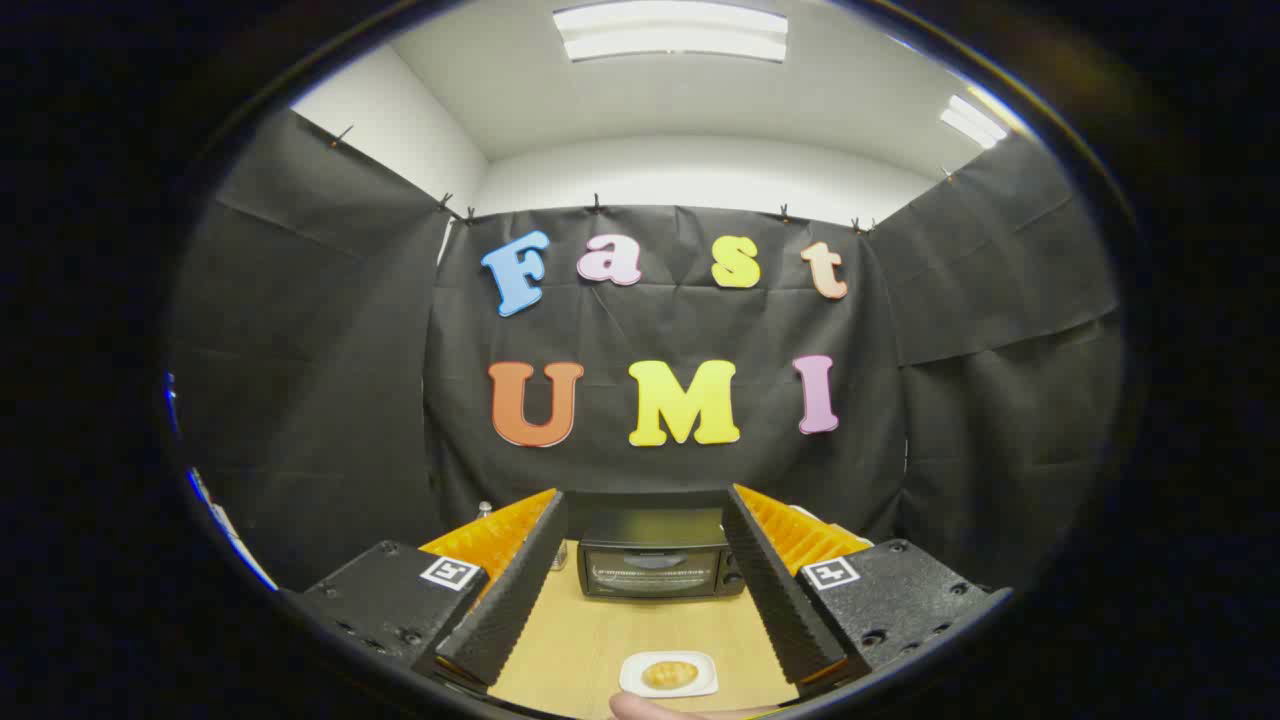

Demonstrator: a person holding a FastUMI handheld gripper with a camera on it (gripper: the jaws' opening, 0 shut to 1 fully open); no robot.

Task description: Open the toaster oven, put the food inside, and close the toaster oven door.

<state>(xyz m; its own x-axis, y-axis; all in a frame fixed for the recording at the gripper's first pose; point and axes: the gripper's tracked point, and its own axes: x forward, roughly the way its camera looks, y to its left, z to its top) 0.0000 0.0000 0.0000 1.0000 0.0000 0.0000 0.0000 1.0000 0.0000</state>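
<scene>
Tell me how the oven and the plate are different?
The oven is dark and boxy; the plate is white and flat. The oven stands beyond the open tongs, door shut; the plate lies nearer, between them, holding food. Both sit on the table.

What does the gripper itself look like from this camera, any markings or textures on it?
The gripper has two long, flat fingers with ribbed, ridged inner faces. Each is mounted on a black, speckled block with screw holes, topped by a white square tag printed with a black pattern. Orange ribbed parts sit behind the fingers. No cables or sleeve are visible.
</scene>
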